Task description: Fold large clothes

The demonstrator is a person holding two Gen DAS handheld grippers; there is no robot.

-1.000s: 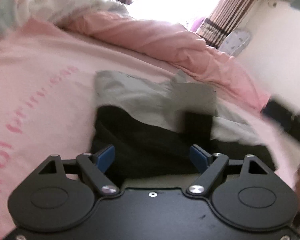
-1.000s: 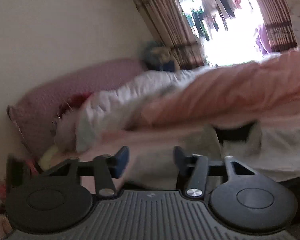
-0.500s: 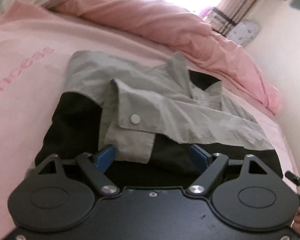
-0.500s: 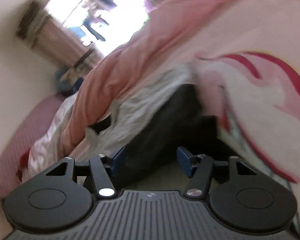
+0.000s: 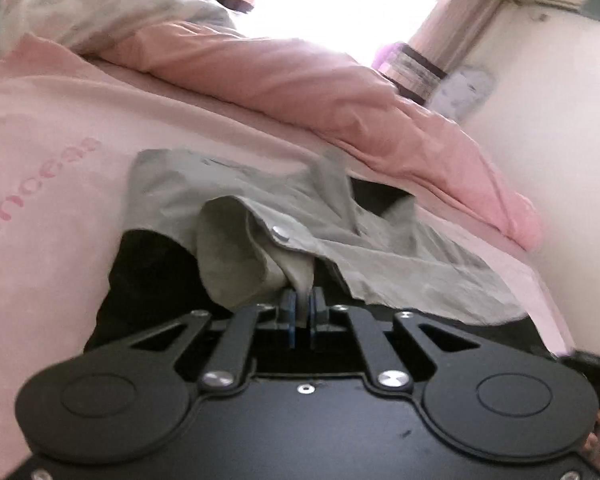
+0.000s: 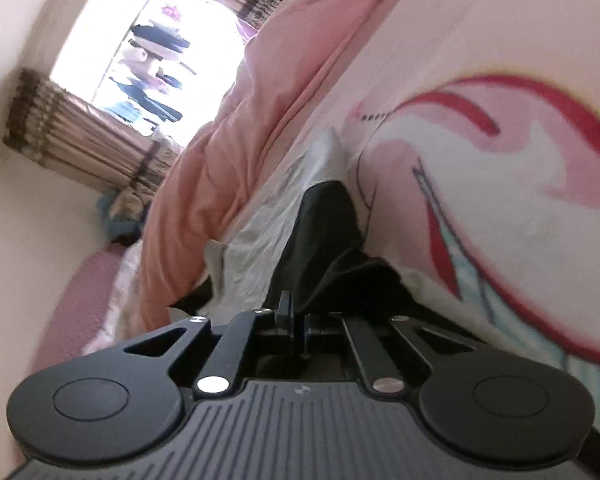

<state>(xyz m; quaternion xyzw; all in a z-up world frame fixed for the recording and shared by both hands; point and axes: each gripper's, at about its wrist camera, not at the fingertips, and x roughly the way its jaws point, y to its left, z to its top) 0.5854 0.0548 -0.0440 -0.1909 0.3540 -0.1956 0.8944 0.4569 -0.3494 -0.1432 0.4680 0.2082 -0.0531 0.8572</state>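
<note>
So both tongs are clamped: left gripper (image 5: 302,304) pinches the jacket (image 5: 228,196) cuff, right gripper (image 6: 296,312) its black part; bedsheet (image 5: 52,128) lettering's blurry, "inoess"-ish.

Bright bedroom, daylight pouring in.
A pink sheet (image 5: 60,128) covers the bed, a rumpled pink duvet (image 5: 300,92) heaped along it. Striped curtains (image 6: 80,132) frame a glaring window (image 6: 152,52), clothes hanging outside. Cream wall (image 5: 560,112) on the side.
</note>
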